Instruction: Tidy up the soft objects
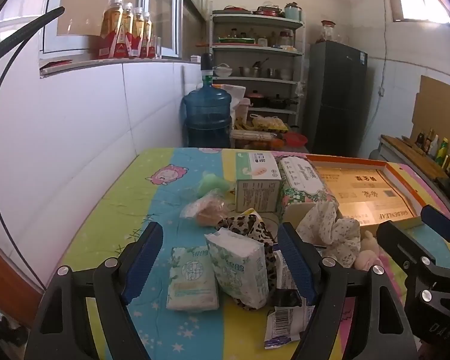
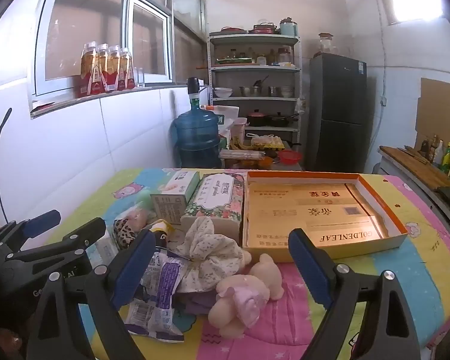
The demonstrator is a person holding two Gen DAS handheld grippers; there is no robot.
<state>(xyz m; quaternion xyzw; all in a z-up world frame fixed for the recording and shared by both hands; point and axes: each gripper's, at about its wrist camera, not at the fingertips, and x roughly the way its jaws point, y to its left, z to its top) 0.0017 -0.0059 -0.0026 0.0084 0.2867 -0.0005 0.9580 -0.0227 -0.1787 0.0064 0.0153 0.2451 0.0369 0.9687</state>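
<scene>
A: What was the room like?

B: A kitchen. The surface (image 2: 405,210), under a striped cartoon cloth, stood against a white tiled wall. Beyond the tools were one blue water jug (image 1: 208,114), one metal shelf rack (image 1: 256,66) and one dark fridge (image 1: 336,99). Four drink bottles (image 1: 126,28) lined the windowsill.

A: And the soft things?

B: Between the left tool's (image 1: 222,265) spread fingers lay two tissue packs (image 1: 192,279), one leaning on a leopard-print cloth (image 1: 249,225). Between the right tool's (image 2: 222,265) spread fingers lay one pink plush toy (image 2: 246,297), with one floral cloth (image 2: 213,249) just ahead and a purple wrapper (image 2: 162,282) beside its left finger. Neither tool held anything. Ahead of the right tool sat one open orange-rimmed box (image 2: 384,207), two cartons (image 2: 216,201) to its left.
</scene>
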